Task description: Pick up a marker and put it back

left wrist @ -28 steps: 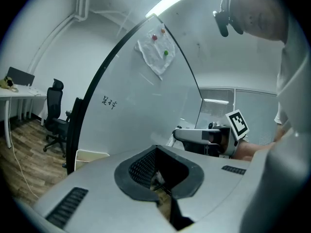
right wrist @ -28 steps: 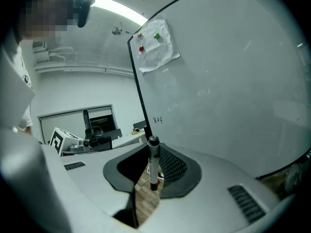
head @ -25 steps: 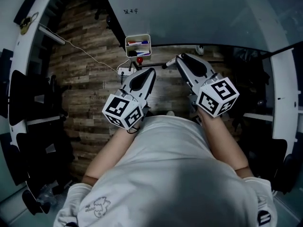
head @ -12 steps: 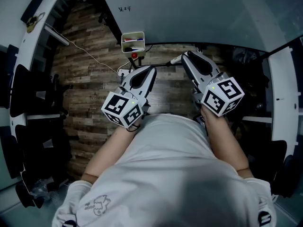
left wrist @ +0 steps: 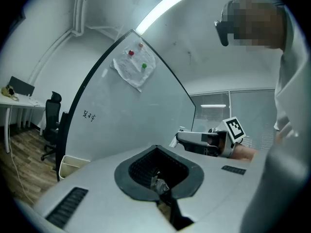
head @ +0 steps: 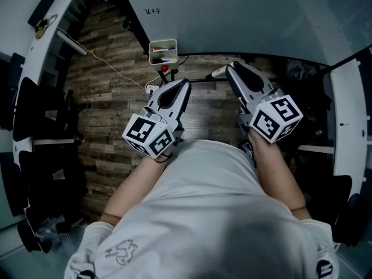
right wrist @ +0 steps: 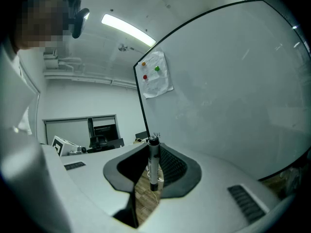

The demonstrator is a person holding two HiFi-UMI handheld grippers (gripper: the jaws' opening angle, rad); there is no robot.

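As I face the whiteboard point(head: 244, 16), my left hand-held gripper point(left wrist: 163, 188) is up with its jaws closed on nothing. My right hand-held gripper point(right wrist: 151, 174) is raised beside it. The tray point(head: 163, 42) hangs at the board's edge. The marker point(right wrist: 154, 154) stands upright, clamped in my right jaws.

Plank floor point(head: 110, 127) (white cable point(head: 113, 70) across)

Bare floor point(head: 116, 103) lies open at centre left, below the tray point(head: 163, 52). The board point(head: 244, 16) walls off the top. Chairs point(head: 29, 115) crowd the left edge, a cable point(head: 107, 67) crosses the floor, and dark clutter point(head: 302, 74) fills the right edge.
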